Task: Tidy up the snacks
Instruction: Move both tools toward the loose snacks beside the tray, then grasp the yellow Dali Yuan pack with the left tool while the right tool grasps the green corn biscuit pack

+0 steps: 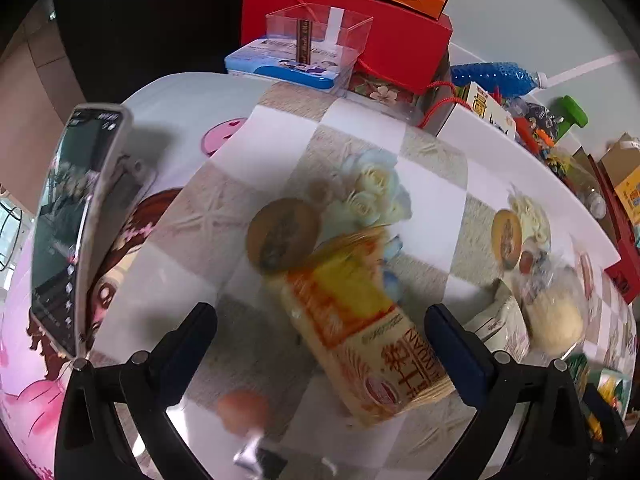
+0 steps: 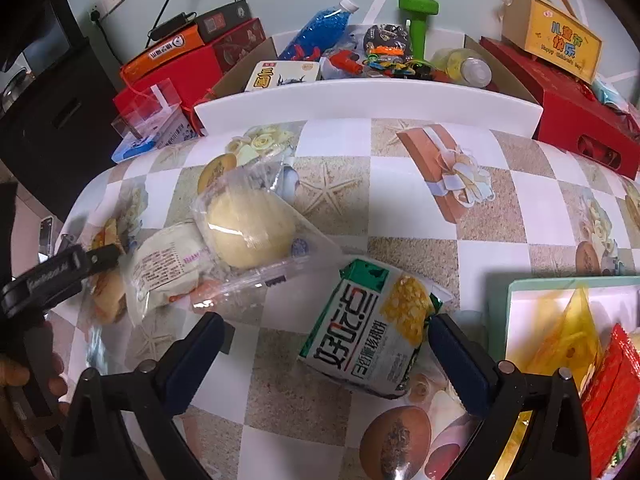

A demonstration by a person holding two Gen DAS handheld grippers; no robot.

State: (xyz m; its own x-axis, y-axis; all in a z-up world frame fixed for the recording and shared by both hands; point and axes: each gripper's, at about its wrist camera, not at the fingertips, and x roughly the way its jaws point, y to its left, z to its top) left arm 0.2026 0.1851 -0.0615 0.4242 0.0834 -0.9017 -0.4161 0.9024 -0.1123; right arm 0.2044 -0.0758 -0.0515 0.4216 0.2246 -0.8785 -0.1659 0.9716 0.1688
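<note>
In the left wrist view my left gripper [image 1: 324, 344] is open over the checkered tablecloth. A blurred yellow-and-orange snack pack [image 1: 360, 320] lies between its fingers, close to the right finger [image 1: 452, 340]. My right gripper [image 2: 324, 340] is open too. A green-and-white snack pack [image 2: 372, 328] lies between its fingers, with one corner against the right finger [image 2: 452, 344]. A bun in clear wrap [image 2: 248, 232] and a white wrapped pack [image 2: 172, 268] lie to the left. A mint tray [image 2: 516, 292] at the right holds yellow and red packs.
A phone on a mount [image 1: 68, 232] stands left of my left gripper. Red and orange boxes [image 1: 360, 28], a clear plastic box [image 1: 320, 28] and a white-edged carton of toys [image 2: 360, 96] line the back. A hand [image 2: 24, 380] holds the left gripper at the lower left.
</note>
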